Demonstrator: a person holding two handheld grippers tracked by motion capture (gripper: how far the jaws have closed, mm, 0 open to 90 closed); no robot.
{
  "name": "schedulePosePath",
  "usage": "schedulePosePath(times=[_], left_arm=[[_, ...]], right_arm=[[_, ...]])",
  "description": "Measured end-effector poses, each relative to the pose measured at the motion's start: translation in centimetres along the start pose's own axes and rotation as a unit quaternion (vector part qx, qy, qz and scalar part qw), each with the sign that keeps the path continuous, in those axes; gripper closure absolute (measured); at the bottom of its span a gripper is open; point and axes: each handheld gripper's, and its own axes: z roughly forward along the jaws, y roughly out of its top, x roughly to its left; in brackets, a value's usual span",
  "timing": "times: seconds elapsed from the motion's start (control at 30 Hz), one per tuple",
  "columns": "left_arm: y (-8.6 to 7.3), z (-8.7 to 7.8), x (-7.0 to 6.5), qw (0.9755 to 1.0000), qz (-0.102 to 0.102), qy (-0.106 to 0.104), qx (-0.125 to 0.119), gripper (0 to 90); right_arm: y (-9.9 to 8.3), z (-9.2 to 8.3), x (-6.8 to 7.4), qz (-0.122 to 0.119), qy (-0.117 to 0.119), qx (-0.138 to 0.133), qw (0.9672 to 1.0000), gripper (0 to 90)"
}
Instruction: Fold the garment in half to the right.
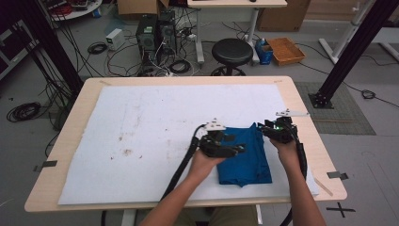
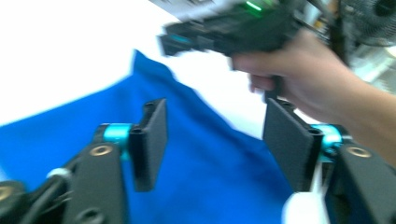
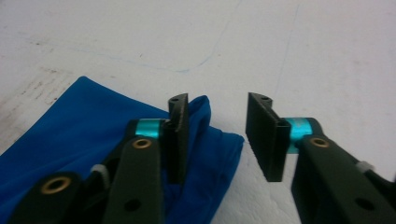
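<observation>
Over blue cloth point(image 1: 247, 157), both hand-held grippers open, empty.

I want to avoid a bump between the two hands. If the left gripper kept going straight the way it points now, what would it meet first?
Probably the blue cloth, which lies directly under and ahead of the open left gripper. Beyond it, the person's right hand and the right gripper sit in that line, though depth is hard to judge.

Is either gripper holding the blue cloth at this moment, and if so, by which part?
Neither holds it. The left gripper and the right gripper both stand open over the blue cloth, pads not pressing on it.
</observation>
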Motion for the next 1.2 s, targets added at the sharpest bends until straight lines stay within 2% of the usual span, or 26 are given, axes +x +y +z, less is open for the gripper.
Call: schedulePosePath(times=[0.03,0.07,0.13,0.17,0.2,0.23,0.27,0.3,0.33,0.37,0.43,0.47,0.5,0.57,0.6,0.63,0.73,0.77,0.9,0.97,1.0,1.07,1.1,1.13,1.17,1.2], left_arm=[[-0.1,-1.0,0.6,0.9999,0.004,0.010,-0.010,35.9],[-0.1,-1.0,0.6,0.9999,0.004,0.010,-0.010,34.7],[-0.3,-3.0,2.0,0.9992,0.008,0.029,-0.024,33.9],[-0.7,-4.9,3.2,0.9980,0.013,0.050,-0.037,32.2],[-0.7,-4.9,3.2,0.9980,0.013,0.050,-0.037,32.1],[-1.1,-6.0,3.9,0.9970,0.017,0.062,-0.042,32.1],[-1.6,-7.4,4.7,0.9954,0.023,0.080,-0.046,32.0],[-1.9,-8.2,5.2,0.9944,0.029,0.090,-0.047,32.0],[-1.9,-8.2,5.2,0.9944,0.029,0.090,-0.047,32.0],[-2.7,-9.7,6.0,0.9936,0.029,0.098,-0.049,32.0],[-3.1,-10.5,6.3,0.9927,0.025,0.104,-0.055,32.0],[-3.9,-11.9,7.0,0.9914,0.018,0.113,-0.062,32.0],[-4.3,-12.5,7.3,0.9909,0.012,0.117,-0.065,32.0],[-4.8,-13.2,7.6,0.9907,0.008,0.120,-0.064,32.0],[-5.4,-14.0,7.9,0.9904,0.005,0.124,-0.061,32.0],[-5.7,-14.4,8.1,0.9904,0.007,0.125,-0.059,32.0],[-6.0,-15.1,8.3,0.9900,0.005,0.127,-0.061,32.0],[-6.0,-15.7,8.4,0.9895,0.004,0.127,-0.068,32.0],[-5.9,-16.0,8.3,0.9895,0.005,0.123,-0.076,32.0],[-6.0,-15.8,8.3,0.9900,0.008,0.122,-0.071,32.0],[-6.0,-15.8,8.3,0.9900,0.008,0.122,-0.071,32.0],[-6.1,-15.6,8.2,0.9902,0.011,0.123,-0.065,32.0],[-6.1,-15.6,8.2,0.9902,0.011,0.123,-0.065,32.0],[-6.1,-15.6,8.1,0.9901,0.012,0.125,-0.064,32.0],[-6.1,-15.6,8.1,0.9901,0.012,0.125,-0.064,32.0],[-6.1,-15.6,8.2,0.9899,0.013,0.126,-0.064,32.0]], right_arm=[[-0.2,-0.5,0.0,-0.002,-0.002,-0.005,1.0000,55.3],[-0.4,-0.9,0.1,-0.005,0.000,-0.010,0.9999,55.3],[-0.6,-1.4,0.1,-0.010,0.001,-0.015,0.9998,55.7],[-1.2,-2.6,0.6,-0.017,0.007,-0.019,0.9997,62.1],[-1.2,-2.6,0.6,-0.017,0.007,-0.019,0.9997,62.1],[-1.4,-2.9,0.9,-0.021,0.011,-0.018,0.9995,64.5],[-2.2,-3.8,2.0,-0.043,0.032,-0.010,0.9985,67.8],[-2.5,-4.0,2.5,-0.049,0.039,-0.002,0.9980,67.9],[-3.0,-4.2,3.2,-0.061,0.047,0.008,0.9970,67.8],[-3.6,-4.4,3.8,-0.071,0.051,0.021,0.9960,67.4],[-4.2,-4.5,4.5,-0.078,0.047,0.034,0.9953,66.5],[-5.3,-4.8,5.3,-0.094,0.030,0.057,0.9935,66.5],[-5.5,-4.8,5.4,-0.092,0.023,0.066,0.9933,66.6],[-5.6,-4.7,5.4,-0.086,0.025,0.077,0.9930,68.8],[-5.8,-4.6,5.3,-0.074,0.039,0.097,0.9917,85.8],[-5.9,-4.6,5.3,-0.070,0.045,0.100,0.9915,87.3],[-5.9,-5.0,5.3,-0.075,0.043,0.088,0.9923,87.9],[-5.7,-5.9,5.4,-0.070,0.039,0.069,0.9944,88.0],[-5.7,-7.1,5.5,-0.062,0.028,0.064,0.9956,88.0],[-6.2,-7.3,5.4,-0.059,0.002,0.088,0.9944,87.9],[-6.5,-7.1,5.2,-0.054,0.003,0.104,0.9932,87.3],[-7.0,-6.5,4.8,-0.041,0.001,0.118,0.9922,73.3],[-7.0,-6.5,4.8,-0.041,0.001,0.118,0.9922,73.3],[-6.9,-6.6,4.5,-0.031,-0.005,0.102,0.9943,65.2],[-6.9,-6.6,4.5,-0.031,-0.005,0.102,0.9943,65.2],[-6.0,-7.1,4.5,-0.027,-0.017,0.067,0.9972,59.7]])
